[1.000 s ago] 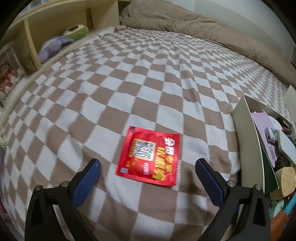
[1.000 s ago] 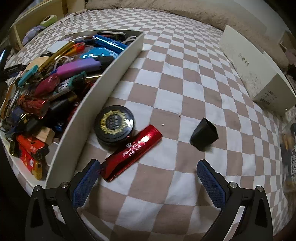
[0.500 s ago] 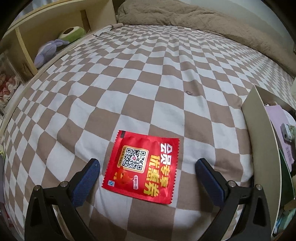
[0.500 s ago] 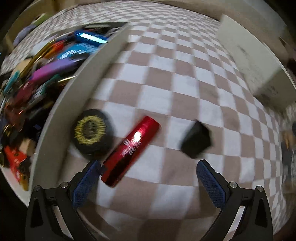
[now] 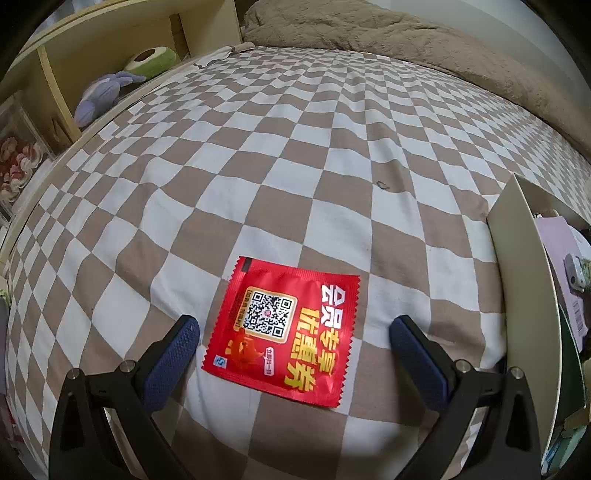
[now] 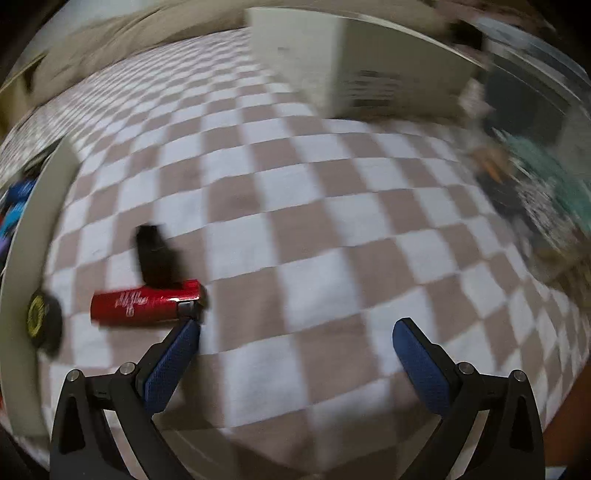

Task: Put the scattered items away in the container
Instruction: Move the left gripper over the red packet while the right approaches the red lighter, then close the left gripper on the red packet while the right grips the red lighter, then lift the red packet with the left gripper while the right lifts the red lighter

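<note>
Bed and bedside shelf

A brown-and-white checkered sheet [image 5: 303,155] covers the bed, a beige fleece blanket [image 5: 388,33] bunched at its far end; a purple plush toy [image 5: 101,98] lies in the wooden shelf [image 5: 55,48] alongside.

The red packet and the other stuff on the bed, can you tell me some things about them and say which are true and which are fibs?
1. The red packet lies flat between the open fingers of the left tool. True.
2. The right tool is squeezing the red tube. False: it is open and holds nothing.
3. The round black tin sits beside the container's wall. True.
4. The bedsheet is striped. False: it is brown-and-white checked.
5. The red packet is inside the container. False: it is on the bedsheet.
</note>
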The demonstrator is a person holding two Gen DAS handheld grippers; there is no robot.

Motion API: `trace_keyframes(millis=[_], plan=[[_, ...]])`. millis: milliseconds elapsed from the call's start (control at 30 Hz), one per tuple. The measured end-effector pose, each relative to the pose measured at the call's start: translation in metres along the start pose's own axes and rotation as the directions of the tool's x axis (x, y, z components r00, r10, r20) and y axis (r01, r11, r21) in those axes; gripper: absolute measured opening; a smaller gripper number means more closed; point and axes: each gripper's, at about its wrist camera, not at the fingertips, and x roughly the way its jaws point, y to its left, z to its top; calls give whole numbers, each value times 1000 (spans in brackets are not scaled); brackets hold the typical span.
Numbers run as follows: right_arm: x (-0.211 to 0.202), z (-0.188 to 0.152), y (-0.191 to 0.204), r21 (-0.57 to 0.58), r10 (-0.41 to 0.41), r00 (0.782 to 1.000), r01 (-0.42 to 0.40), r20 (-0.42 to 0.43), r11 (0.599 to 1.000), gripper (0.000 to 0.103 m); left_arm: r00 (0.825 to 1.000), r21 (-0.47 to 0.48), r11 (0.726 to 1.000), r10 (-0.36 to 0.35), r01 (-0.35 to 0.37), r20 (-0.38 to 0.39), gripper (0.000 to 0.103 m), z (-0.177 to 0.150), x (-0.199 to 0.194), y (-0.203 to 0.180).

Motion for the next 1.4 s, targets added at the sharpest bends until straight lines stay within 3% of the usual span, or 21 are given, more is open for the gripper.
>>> trace_keyframes(millis=[167, 300, 333, 567, 767, 900, 1000, 1033, 1133, 1267, 1400], plan=[[-5, 2, 14, -26, 51, 998, -51, -21, 998, 103, 1000, 6, 1000, 3, -3, 12, 102, 0, -2, -3], [-13, 4, 41, -57, 124, 992, -125, -12, 991, 103, 998, 76, 997, -35, 31, 52, 68, -3, -11, -15], [-15, 6, 49, -75, 135, 991, -135, -5, 988, 103, 998, 95, 995, -36, 31, 56, 65, -4, -12, -18], [-8, 10, 88, -203, 107, 994, -106, -6, 973, 103, 993, 85, 992, -100, 95, 62, 48, -5, -18, -14], [3, 13, 100, -226, 82, 997, -81, -5, 971, 103, 980, 14, 982, -188, 187, 65, 34, -5, -24, 1], [0, 10, 104, -267, 75, 997, -68, 19, 961, 103, 976, -8, 978, -206, 207, 63, 39, -5, -25, 6], [-2, 9, 107, -291, 93, 996, -83, 18, 953, 90, 979, -21, 981, -188, 190, 71, 69, -4, -26, 8], [-3, 9, 108, -292, 105, 994, -96, 18, 952, 83, 982, -25, 985, -171, 173, 76, 74, -4, -26, 9], [-4, 7, 113, -315, 88, 996, -74, 30, 946, 83, 988, -34, 990, -137, 140, 76, 77, -3, -22, 12], [-11, 3, 115, -326, 101, 994, -84, 37, 942, 83, 987, -50, 988, -143, 147, 76, 83, 2, -16, 15], [-24, -10, 118, -345, 136, 990, -115, 39, 932, 83, 987, -27, 988, -150, 152, 59, 99, 4, -9, 9]])
